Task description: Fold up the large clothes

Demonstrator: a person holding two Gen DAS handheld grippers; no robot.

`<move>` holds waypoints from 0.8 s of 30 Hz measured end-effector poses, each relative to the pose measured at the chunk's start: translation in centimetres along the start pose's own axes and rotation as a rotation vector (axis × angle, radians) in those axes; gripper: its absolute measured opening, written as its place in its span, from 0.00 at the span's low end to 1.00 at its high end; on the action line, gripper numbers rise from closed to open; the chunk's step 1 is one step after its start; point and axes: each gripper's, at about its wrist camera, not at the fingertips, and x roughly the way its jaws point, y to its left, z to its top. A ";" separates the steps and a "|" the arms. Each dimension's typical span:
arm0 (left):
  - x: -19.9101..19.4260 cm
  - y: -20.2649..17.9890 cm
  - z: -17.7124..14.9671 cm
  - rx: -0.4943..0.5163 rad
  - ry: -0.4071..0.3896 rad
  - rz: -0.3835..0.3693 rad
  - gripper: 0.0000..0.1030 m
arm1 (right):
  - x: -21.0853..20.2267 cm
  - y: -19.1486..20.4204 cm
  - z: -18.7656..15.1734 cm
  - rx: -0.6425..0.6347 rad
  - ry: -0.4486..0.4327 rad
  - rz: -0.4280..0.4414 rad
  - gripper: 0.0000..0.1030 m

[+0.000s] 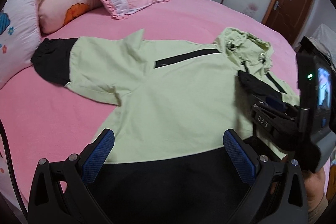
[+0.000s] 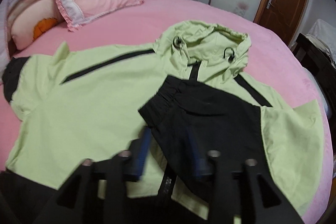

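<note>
Fabric here looks light, thin and floppy: the pale green hooded jacket with black cuffs and hem (image 1: 168, 81) lies spread on the pink bed (image 1: 63, 119). Right claw (image 2: 170, 152) grips its black right sleeve cuff (image 2: 189, 106), folded across the chest. Left claw (image 1: 168, 152) hangs wide apart over the hem. Cuffs and seams probably give the firmest hold.

Pale green and black hooded jacket (image 2: 100, 102) lying on the pink bed (image 2: 189, 14)

It is lying spread front-up, hood (image 2: 210, 43) pointing toward the bed's far edge; one black-cuffed sleeve (image 2: 201, 110) is lying folded across its chest, the other sleeve (image 1: 54, 62) reaching toward the pillows.
</note>
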 end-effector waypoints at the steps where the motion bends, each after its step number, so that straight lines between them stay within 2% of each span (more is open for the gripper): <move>1: -0.1 -0.3 0.1 0.004 -0.001 -0.007 1.00 | -1.1 -0.2 0.0 0.003 -0.021 0.006 0.54; 4: -0.6 -1.4 0.2 0.022 -0.006 -0.032 1.00 | -3.6 -0.9 0.4 0.017 -0.072 0.032 0.56; 6: -0.8 -2.2 0.2 0.032 -0.001 -0.063 1.00 | -5.5 -1.6 0.3 0.031 -0.110 0.087 0.56; 9: -0.7 -2.8 0.3 0.036 0.014 -0.112 1.00 | -9.0 -4.1 -1.0 0.090 -0.166 0.122 0.56; 11: -0.4 -3.4 0.5 0.035 0.033 -0.150 1.00 | -10.5 -5.8 -2.2 0.126 -0.183 0.114 0.56; 15: 1.7 -5.2 1.2 0.063 0.067 -0.240 1.00 | -11.9 -9.6 -5.3 0.202 -0.168 0.096 0.56; 19: 5.6 -7.4 2.0 0.096 0.119 -0.237 1.00 | -11.9 -12.1 -8.1 0.237 -0.134 0.054 0.56; 24: 10.9 -9.0 3.1 0.070 0.212 -0.264 0.98 | -11.2 -14.6 -10.6 0.282 -0.080 0.033 0.56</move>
